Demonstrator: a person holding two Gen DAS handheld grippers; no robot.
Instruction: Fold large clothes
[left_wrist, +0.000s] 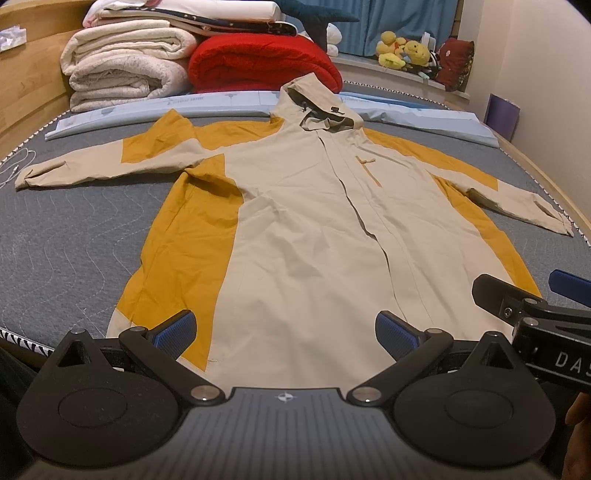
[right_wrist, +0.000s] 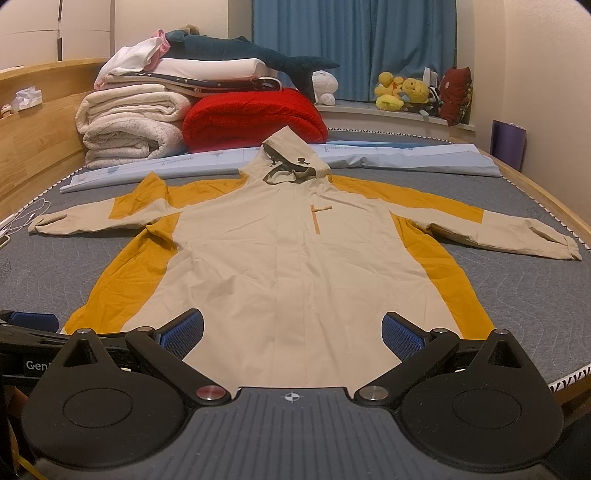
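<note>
A beige and mustard hooded jacket (left_wrist: 306, 229) (right_wrist: 295, 258) lies flat, front up, on the grey mattress (left_wrist: 66, 236) (right_wrist: 524, 288), both sleeves spread sideways and the hood toward the far end. My left gripper (left_wrist: 286, 332) hovers open over the jacket's hem, nothing between its blue pads. In the right wrist view my right gripper (right_wrist: 293, 334) is also open above the hem's middle, holding nothing. The right gripper's black body and a blue pad (left_wrist: 569, 282) show at the right edge of the left wrist view.
Rolled cream blankets (right_wrist: 129, 125), a red blanket (right_wrist: 255, 118) and stacked bedding sit at the bed's far end. A folded pale blue sheet (right_wrist: 406, 155) lies behind the hood. Plush toys (right_wrist: 402, 92) line the window ledge. A wooden headboard (right_wrist: 33, 147) borders the left, and a white cable (right_wrist: 26, 218) lies nearby.
</note>
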